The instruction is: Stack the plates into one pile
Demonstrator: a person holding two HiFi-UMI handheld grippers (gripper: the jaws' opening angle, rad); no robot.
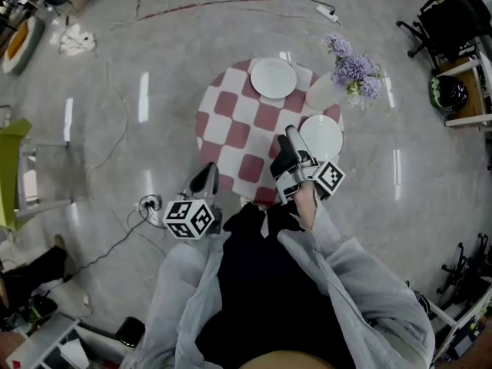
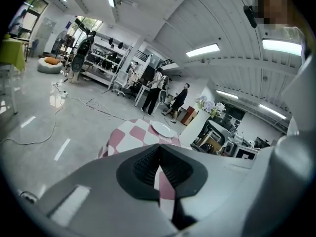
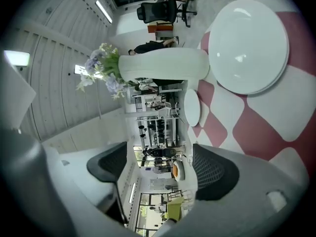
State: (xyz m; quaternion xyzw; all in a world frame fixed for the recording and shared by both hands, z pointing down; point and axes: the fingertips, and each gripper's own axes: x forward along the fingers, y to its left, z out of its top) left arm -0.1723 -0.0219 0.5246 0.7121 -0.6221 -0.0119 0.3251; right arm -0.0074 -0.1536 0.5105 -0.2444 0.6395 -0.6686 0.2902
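Head view: A round surface (image 1: 231, 133) under a red-and-white checked cloth carries two white plates, well apart and not stacked. The right gripper (image 1: 292, 135) is held over the surface's near edge. The near plate (image 1: 320, 137) lies just beside its fingers, on their right. The far plate (image 1: 273, 77) lies well beyond the fingertips, at the opposite edge. A white vase (image 1: 325, 92) of purple flowers (image 1: 354, 69) stands between the two plates, ahead and to the right of those fingers. The left gripper (image 1: 206, 172) sits off the surface's near-left edge, above the floor, with both plates well ahead of its fingers.

Left gripper view: The left gripper (image 2: 159, 164) has its fingers (image 2: 145, 164) closed together, pads meeting at the tips, and nothing is held. Only a narrow slit shows checked cloth behind them. Beyond the fingertips lies the far plate (image 2: 163, 129), untouched, with the vase (image 2: 197, 127) to its right. People (image 2: 153, 90) stand in the background.

Right gripper view: The right gripper (image 3: 160, 169) has its fingers (image 3: 212, 172) well apart with nothing between them. The near plate (image 3: 248, 46) lies flat on the cloth ahead of the fingers, clear of both pads. The far plate (image 3: 192, 107) shows further on, and the vase (image 3: 165, 65) stands beside them.
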